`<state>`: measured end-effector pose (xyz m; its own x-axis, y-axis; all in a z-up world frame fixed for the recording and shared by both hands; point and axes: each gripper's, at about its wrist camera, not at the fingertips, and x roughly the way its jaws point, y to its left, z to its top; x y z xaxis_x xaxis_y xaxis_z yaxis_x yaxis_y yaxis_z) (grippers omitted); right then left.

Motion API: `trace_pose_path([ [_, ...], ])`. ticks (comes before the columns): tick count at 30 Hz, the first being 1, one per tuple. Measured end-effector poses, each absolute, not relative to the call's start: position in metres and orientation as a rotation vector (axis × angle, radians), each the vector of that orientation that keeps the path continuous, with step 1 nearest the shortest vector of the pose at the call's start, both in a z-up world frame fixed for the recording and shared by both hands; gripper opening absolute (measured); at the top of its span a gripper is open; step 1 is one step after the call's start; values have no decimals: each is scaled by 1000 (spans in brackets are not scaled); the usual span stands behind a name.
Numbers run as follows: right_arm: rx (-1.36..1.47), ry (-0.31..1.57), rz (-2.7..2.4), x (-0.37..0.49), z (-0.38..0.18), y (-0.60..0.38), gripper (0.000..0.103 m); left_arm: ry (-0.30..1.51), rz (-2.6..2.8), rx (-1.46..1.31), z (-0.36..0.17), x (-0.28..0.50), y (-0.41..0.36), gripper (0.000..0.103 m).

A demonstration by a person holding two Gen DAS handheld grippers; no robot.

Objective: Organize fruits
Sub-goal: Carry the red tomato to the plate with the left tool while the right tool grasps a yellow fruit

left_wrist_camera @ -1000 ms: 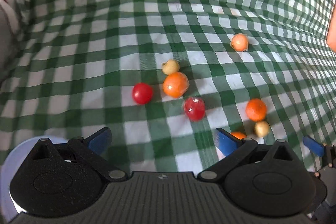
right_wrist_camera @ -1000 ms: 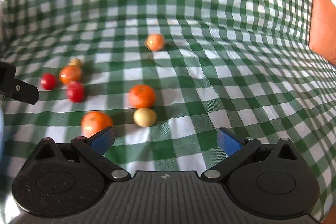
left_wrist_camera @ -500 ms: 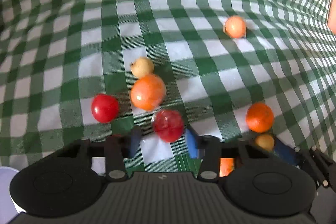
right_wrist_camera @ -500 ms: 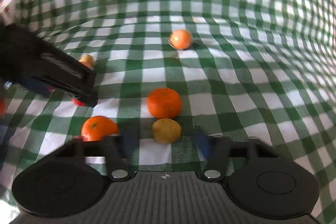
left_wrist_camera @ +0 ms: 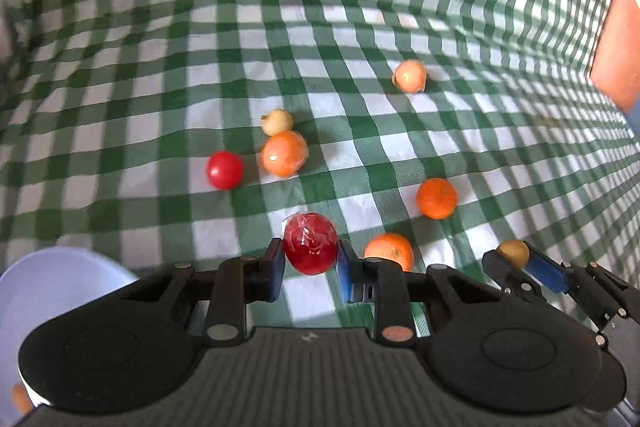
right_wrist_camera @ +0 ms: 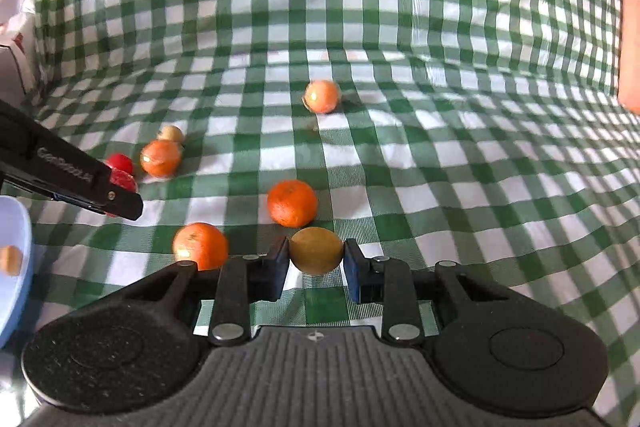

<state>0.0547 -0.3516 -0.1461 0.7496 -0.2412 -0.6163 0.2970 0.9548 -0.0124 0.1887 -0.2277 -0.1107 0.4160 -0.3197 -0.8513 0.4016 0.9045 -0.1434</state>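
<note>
My left gripper (left_wrist_camera: pixel 311 261) is shut on a shiny red fruit (left_wrist_camera: pixel 310 242), held just above the green checked cloth (left_wrist_camera: pixel 320 27). My right gripper (right_wrist_camera: pixel 316 259) is shut on a yellow-brown fruit (right_wrist_camera: pixel 316 249); in the left wrist view that gripper (left_wrist_camera: pixel 516 261) shows at the lower right with the fruit (left_wrist_camera: pixel 513 253) in it. Loose on the cloth lie a red tomato (left_wrist_camera: pixel 224 169), an orange (left_wrist_camera: pixel 284 153) with a small pale fruit (left_wrist_camera: pixel 277 121) behind it, a mandarin (left_wrist_camera: pixel 436 198), another orange (left_wrist_camera: pixel 389 251) and a far peach-coloured fruit (left_wrist_camera: pixel 409 76).
A pale blue bowl (left_wrist_camera: pixel 52 291) sits at the lower left, and in the right wrist view its rim (right_wrist_camera: pixel 18 255) shows with a small orange piece (right_wrist_camera: pixel 10 259) inside. An orange object (left_wrist_camera: pixel 616 59) stands at the right edge. A white box (right_wrist_camera: pixel 14 67) is at the far left.
Both grippers went from wide open to shut, the left on the red fruit and the right on the yellow-brown fruit, and both have lifted slightly. The blue bowl has come into view.
</note>
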Motion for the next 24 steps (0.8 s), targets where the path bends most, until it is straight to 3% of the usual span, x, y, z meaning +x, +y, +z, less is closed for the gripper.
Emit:
trace_pose_path([
  [11,46,613,-113,15,-93,-260,31,983,-358,37,-52,125,-128,30],
  [24,-11,632,99,-28,-70,-141,31,959,-260,-24,-24,67,-24,30],
])
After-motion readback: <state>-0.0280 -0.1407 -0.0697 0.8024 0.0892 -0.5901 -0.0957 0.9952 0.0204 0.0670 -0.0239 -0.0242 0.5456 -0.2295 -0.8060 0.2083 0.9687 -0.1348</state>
